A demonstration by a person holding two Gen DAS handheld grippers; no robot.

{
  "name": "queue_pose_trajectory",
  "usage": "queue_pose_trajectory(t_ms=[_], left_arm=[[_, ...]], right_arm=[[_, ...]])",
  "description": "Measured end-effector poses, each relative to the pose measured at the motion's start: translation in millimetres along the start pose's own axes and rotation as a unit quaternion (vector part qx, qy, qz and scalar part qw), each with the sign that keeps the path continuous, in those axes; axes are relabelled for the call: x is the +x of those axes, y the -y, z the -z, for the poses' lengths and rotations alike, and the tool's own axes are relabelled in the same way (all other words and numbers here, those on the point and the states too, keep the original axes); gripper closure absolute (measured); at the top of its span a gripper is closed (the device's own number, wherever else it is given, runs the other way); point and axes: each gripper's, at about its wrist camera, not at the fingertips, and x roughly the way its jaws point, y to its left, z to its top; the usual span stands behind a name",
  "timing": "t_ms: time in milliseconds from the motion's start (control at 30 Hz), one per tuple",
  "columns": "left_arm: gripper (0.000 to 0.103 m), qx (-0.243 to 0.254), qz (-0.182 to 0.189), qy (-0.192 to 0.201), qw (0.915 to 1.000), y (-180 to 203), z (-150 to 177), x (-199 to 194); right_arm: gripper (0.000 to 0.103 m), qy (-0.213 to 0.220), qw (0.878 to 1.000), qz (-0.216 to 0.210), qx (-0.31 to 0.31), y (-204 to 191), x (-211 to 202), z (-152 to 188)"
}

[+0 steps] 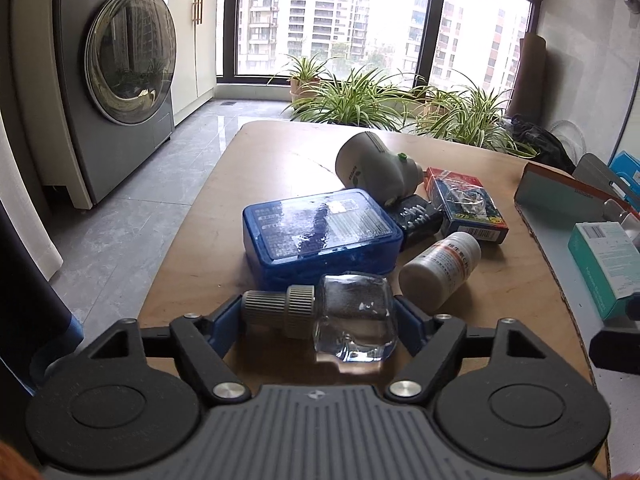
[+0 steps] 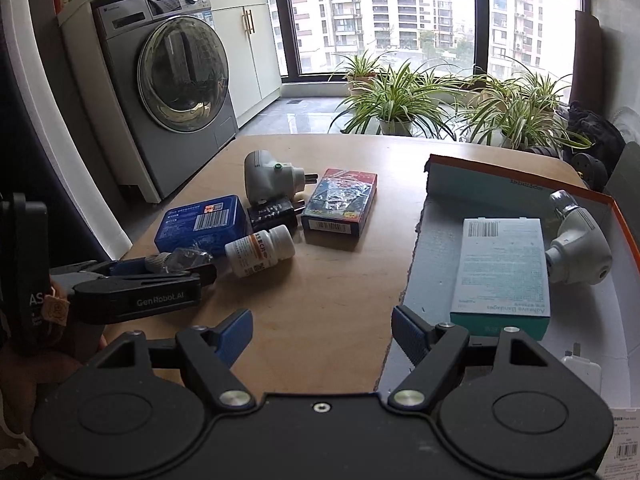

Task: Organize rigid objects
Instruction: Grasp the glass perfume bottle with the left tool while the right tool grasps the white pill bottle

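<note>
1. Because the small glass bottle [image 1: 352, 316] lies on its side with its grey ribbed cap [image 1: 280, 310] pointing to your left, your left gripper [image 1: 316, 320] takes it end to end: one blue pad [image 1: 224, 326] sits at the cap tip, the other at the glass base. Both pads appear to touch, so I judge the bottle pinched, though it rests on the table [image 1: 200, 272] and is not lifted.

2. Just ahead of that gripper stands the blue tin [image 1: 320, 236], close behind the bottle. Ahead and to its right lies the white pill bottle [image 1: 440, 270], near the glass base. A straight rise seems the safest exit; a forward push risks nudging both.

3. Farther ahead sit the black adapter [image 1: 416, 216], the red-and-blue card box [image 1: 466, 208] and the white plug lamp [image 1: 376, 168], clustered together.

4. Your right gripper [image 2: 322, 334] is spread wide with nothing between its pads, straddling the near left edge of the open cardboard box [image 2: 436, 172]. Inside, ahead and to its right, lie the teal bandage carton [image 2: 502, 272] and a white fitting [image 2: 578, 248].

5. Bare table lies between the cluster and the box's torn left edge, so the crossing looks clear. Free box floor remains along its left side.
</note>
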Motion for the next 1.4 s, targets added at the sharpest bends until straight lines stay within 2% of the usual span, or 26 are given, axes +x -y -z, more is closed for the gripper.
queue_pose_trajectory(t_ms=[200, 267, 433, 633, 667, 733, 767, 867, 1033, 1400], left_arm=[[0.024, -0.029, -0.002, -0.003, 0.9996, -13, 6, -16], [0.024, -0.034, -0.005, 0.001, 0.9994, -18, 8, -23], [0.023, -0.051, -0.014, 0.007, 0.9986, -32, 12, -40], [0.023, -0.068, -0.017, 0.008, 0.9975, -36, 14, -42], [0.023, -0.071, -0.017, 0.009, 0.9973, -36, 14, -43], [0.023, -0.074, -0.017, 0.010, 0.9970, -36, 14, -44], [0.023, -0.076, -0.016, 0.011, 0.9969, -36, 14, -45], [0.023, -0.080, -0.011, 0.011, 0.9967, -35, 14, -46], [0.023, -0.078, 0.001, 0.020, 0.9967, -25, 13, -53], [0.023, -0.064, 0.040, 0.034, 0.9966, 15, 13, -80]], right_arm=[[0.013, -0.005, 0.998, -0.038, -0.042, -13, 27, -20], [0.013, -0.010, 0.996, -0.058, -0.066, -19, 40, -26], [0.013, -0.034, 0.989, -0.075, -0.126, -33, 75, -40], [0.013, -0.052, 0.987, -0.089, -0.126, -36, 106, -50], [0.013, -0.054, 0.986, -0.093, -0.127, -36, 109, -50], [0.022, -0.058, 0.985, -0.093, -0.131, -38, 110, -50], [0.033, -0.058, 0.985, -0.093, -0.135, -39, 109, -49], [0.034, -0.054, 0.986, -0.100, -0.125, -37, 96, -45], [0.034, -0.031, 0.991, -0.086, -0.096, -29, 61, -35], [0.034, 0.003, 1.000, -0.022, -0.019, 0, -35, 8]])
